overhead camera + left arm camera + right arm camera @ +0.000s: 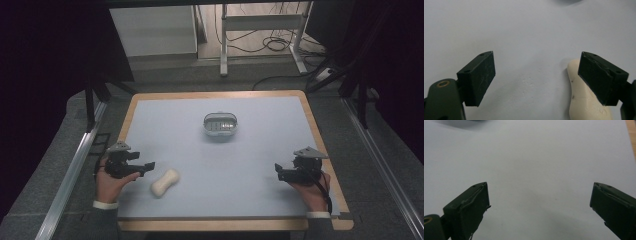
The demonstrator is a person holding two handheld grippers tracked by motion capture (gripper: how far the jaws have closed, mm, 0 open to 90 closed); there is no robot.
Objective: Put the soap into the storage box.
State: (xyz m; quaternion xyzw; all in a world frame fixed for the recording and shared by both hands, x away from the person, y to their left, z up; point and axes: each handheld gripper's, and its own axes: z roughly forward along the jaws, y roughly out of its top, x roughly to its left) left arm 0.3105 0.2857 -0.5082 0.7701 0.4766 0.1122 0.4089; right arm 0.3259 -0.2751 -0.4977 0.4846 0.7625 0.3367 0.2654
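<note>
A cream, peanut-shaped piece lies on the pale blue mat near the front left. My left gripper hovers just left of it, jaws wide open and nothing between them. In the left gripper view the cream piece sits partly behind the right-hand jaw, outside the gap of the gripper. A small grey dish with a slatted insert stands at the middle of the mat. My right gripper is at the front right, open over bare mat, its jaws spread far apart.
The mat lies on a wooden board with a raised rim. Metal rails run along both sides of the table. A white desk frame and cables stand on the floor beyond the far edge.
</note>
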